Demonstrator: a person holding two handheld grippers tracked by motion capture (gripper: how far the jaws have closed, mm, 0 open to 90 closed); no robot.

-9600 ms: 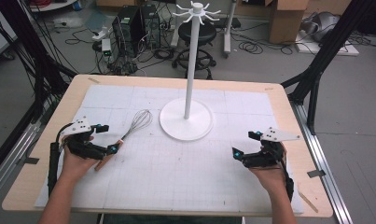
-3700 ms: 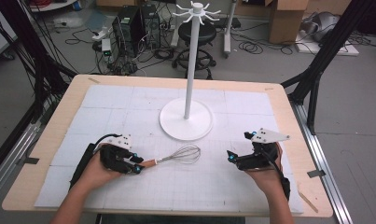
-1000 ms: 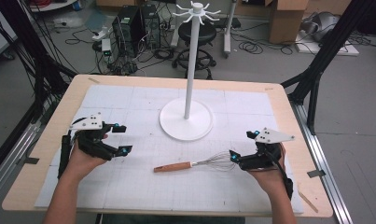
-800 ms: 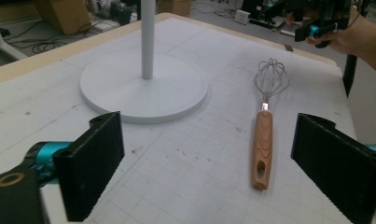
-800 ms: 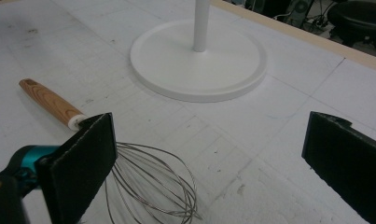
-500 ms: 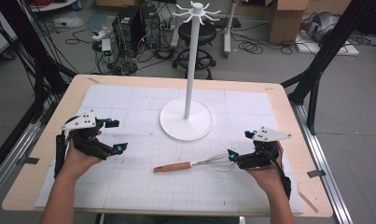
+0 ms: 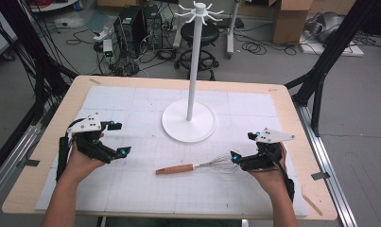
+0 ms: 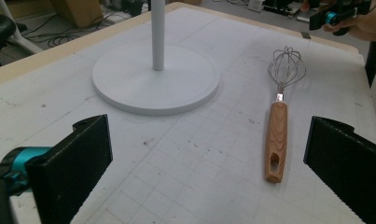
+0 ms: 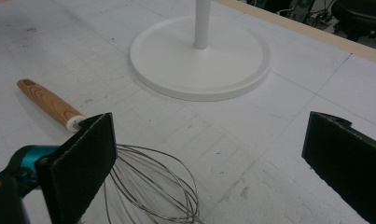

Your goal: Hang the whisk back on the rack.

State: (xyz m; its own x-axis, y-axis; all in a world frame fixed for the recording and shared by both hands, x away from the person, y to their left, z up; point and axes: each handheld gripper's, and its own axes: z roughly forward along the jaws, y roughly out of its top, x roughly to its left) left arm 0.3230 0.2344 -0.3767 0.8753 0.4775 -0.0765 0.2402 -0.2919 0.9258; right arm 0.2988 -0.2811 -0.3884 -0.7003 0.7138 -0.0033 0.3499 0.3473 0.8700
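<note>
With both grippers wide, the right gripper (image 7: 242, 158) should close squarely on the whisk (image 7: 197, 166) wires near the handle, left gripper (image 7: 118, 139) idle.

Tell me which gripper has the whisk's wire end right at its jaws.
The right gripper: the whisk points its wires at it. The left gripper stands apart, open.

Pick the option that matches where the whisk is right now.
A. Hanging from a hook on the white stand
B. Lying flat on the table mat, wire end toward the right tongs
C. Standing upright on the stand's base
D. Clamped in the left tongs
B: the whisk lies flat on the mat, its wire loops beside the open right tongs, untouched by the left tongs.
</note>
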